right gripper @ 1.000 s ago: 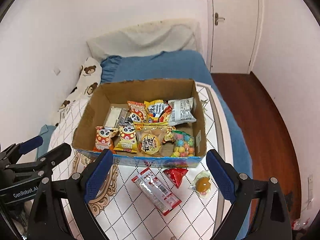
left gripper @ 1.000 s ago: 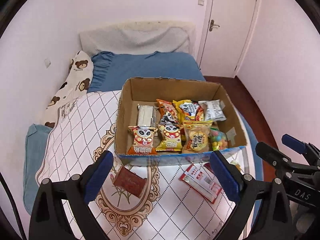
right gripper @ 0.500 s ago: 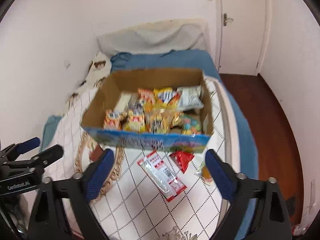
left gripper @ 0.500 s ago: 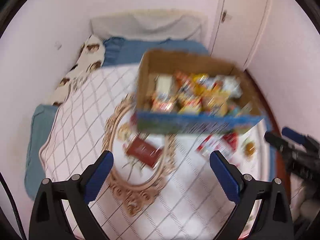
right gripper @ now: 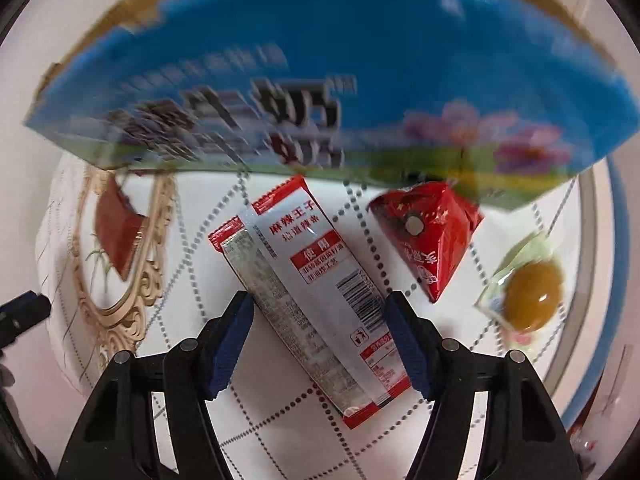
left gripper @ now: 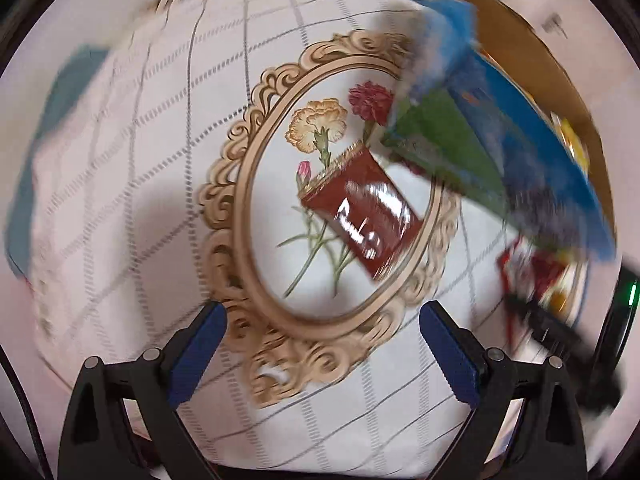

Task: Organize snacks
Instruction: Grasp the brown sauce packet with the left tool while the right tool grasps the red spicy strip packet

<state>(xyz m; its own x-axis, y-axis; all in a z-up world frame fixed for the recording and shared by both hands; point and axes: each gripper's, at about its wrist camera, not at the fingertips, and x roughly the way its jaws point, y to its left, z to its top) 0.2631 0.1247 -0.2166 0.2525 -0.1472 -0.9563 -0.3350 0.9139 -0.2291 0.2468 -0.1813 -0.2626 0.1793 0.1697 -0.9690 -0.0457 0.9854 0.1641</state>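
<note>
A dark red snack packet (left gripper: 362,216) lies on the flower print of the cloth, ahead of my open, empty left gripper (left gripper: 320,344); it also shows at the left in the right wrist view (right gripper: 116,232). My right gripper (right gripper: 320,332) is open, its blue pads on either side of a long red-and-white packet (right gripper: 308,292) lying flat, apart from it. A red triangular packet (right gripper: 432,232) and a clear pack with a yellow jelly (right gripper: 528,284) lie to its right. The snack box (right gripper: 320,80) stands just beyond them, its blue side facing me.
The box corner (left gripper: 500,128) fills the upper right of the left wrist view, with the right gripper's body (left gripper: 560,340) below it. The bed edge (right gripper: 600,280) runs down the right side. The checked cloth (left gripper: 140,160) extends left.
Both grippers have dropped low and close to the cloth. The left one now hangs over the dark red packet, the right one straddles the long red-and-white packet. The box interior has left view.
</note>
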